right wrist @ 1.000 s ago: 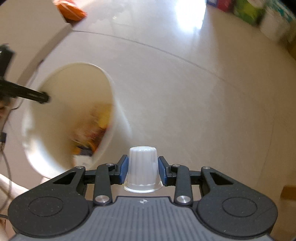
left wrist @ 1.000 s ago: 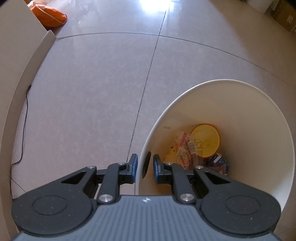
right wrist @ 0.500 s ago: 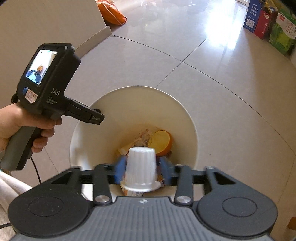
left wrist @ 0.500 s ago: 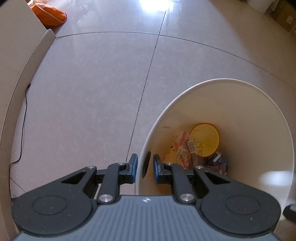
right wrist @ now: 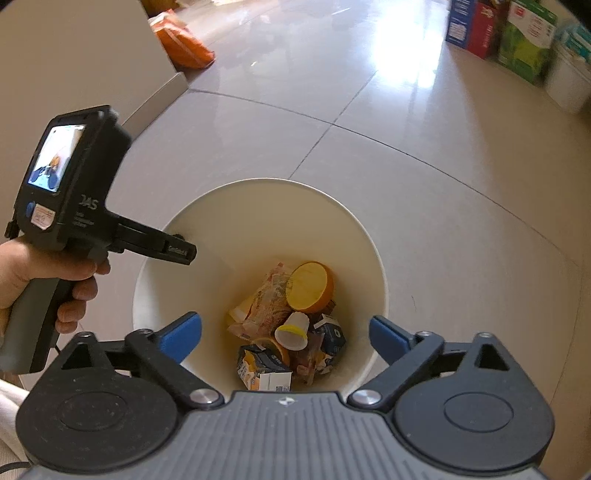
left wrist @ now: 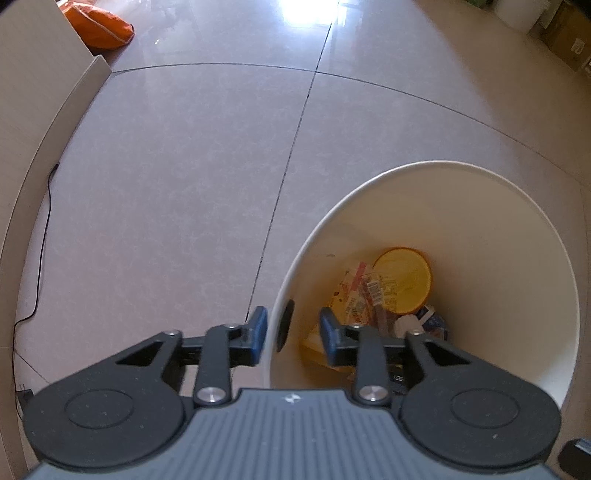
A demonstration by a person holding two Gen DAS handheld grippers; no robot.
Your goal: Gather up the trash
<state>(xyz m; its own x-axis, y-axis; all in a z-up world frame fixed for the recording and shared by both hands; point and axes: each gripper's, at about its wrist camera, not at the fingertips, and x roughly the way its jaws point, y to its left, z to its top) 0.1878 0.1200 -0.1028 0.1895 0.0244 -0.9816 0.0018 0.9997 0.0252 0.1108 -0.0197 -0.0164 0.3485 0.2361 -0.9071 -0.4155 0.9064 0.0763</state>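
A white bin point(right wrist: 332, 229) stands on the tiled floor and holds wrappers, small cartons and a yellow round lid point(right wrist: 310, 291). A white cup point(right wrist: 293, 330) lies on that trash, on its side. My right gripper point(right wrist: 284, 332) hovers above the bin's mouth; its jaws are opening wide and nothing is between them. My left gripper point(left wrist: 293, 336) straddles the near rim of the bin point(left wrist: 480, 240), one finger outside and one inside. Its jaws are opening, and the pads stand off the rim. A hand holds the left gripper point(right wrist: 70, 206) at the bin's left edge.
An orange bag point(left wrist: 99, 26) lies on the floor at the far left beside a beige cabinet point(left wrist: 22, 92). A black cable point(left wrist: 44, 221) runs along the cabinet's foot. Coloured boxes point(right wrist: 517, 40) stand at the far right.
My right gripper swung over the bin with the white cup, opened, and the cup dropped onto the trash. My left gripper's jaws, shut on the rim before, have parted.
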